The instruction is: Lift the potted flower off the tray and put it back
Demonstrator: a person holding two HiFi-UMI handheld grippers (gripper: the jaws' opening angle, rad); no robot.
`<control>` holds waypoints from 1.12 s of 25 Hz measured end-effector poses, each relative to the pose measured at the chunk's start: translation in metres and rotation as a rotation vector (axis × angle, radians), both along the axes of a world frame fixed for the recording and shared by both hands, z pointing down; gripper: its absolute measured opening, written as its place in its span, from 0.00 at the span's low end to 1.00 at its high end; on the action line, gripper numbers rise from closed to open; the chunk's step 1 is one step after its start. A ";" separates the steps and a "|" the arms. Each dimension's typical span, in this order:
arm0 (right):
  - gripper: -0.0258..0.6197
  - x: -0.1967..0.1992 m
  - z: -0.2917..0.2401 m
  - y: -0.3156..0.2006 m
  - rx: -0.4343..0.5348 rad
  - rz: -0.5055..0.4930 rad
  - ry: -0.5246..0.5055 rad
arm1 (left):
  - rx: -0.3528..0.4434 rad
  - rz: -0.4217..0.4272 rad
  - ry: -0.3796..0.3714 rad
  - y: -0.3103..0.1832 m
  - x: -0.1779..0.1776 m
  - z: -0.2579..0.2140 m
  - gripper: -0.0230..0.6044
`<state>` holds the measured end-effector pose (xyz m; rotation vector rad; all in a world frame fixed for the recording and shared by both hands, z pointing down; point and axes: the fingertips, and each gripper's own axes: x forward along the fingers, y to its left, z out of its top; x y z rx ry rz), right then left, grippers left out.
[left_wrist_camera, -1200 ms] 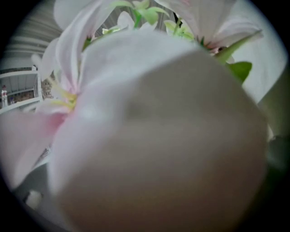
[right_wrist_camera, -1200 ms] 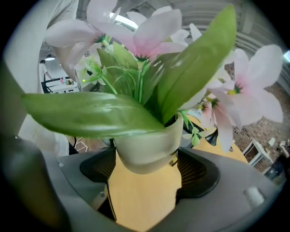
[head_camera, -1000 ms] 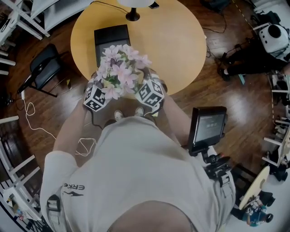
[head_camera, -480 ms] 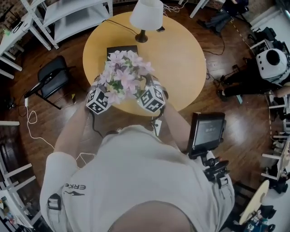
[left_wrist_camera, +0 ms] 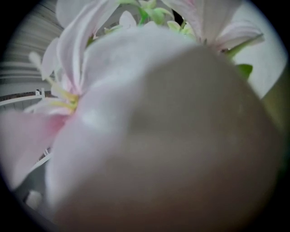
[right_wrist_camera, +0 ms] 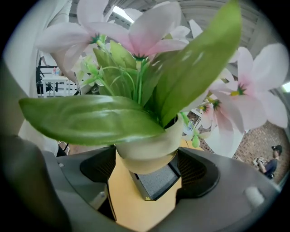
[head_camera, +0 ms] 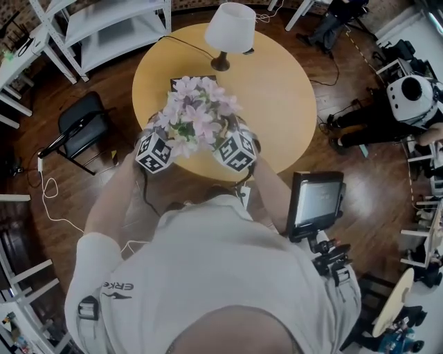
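Observation:
The potted flower (head_camera: 197,117), pink and white blooms over green leaves, hangs above the near part of the round yellow table (head_camera: 277,90). In the right gripper view its cream pot (right_wrist_camera: 147,147) sits between the two dark pads (right_wrist_camera: 97,166), so my right gripper (right_wrist_camera: 146,168) is shut on it. Below the pot lies the dark tray (right_wrist_camera: 156,180), and its far edge (head_camera: 178,82) peeks out behind the blooms. My left gripper (head_camera: 154,153) flanks the flowers on the left. Blurred petals (left_wrist_camera: 136,113) fill its own view and hide its jaws.
A white lamp (head_camera: 230,29) stands at the table's far side with a cable running off. A black chair (head_camera: 83,128) is left of the table and white shelves (head_camera: 104,21) are behind it. A monitor on a stand (head_camera: 317,200) is close at my right.
Both grippers have carried the flower forward over the table. The blooms now cover most of the tray, which showed nearly whole a second ago.

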<state>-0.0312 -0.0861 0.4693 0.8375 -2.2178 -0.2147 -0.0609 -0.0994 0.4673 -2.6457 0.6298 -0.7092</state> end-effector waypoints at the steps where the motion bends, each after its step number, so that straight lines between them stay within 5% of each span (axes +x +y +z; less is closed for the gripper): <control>1: 0.72 -0.001 0.003 -0.001 -0.004 0.003 0.004 | -0.005 0.002 0.002 -0.001 -0.001 0.003 0.83; 15: 0.72 0.025 0.020 -0.065 -0.052 -0.003 0.017 | -0.089 -0.011 0.001 -0.065 0.025 0.024 0.83; 28: 0.72 0.035 0.078 -0.088 -0.211 -0.037 -0.006 | -0.230 -0.040 -0.026 -0.088 0.034 0.084 0.83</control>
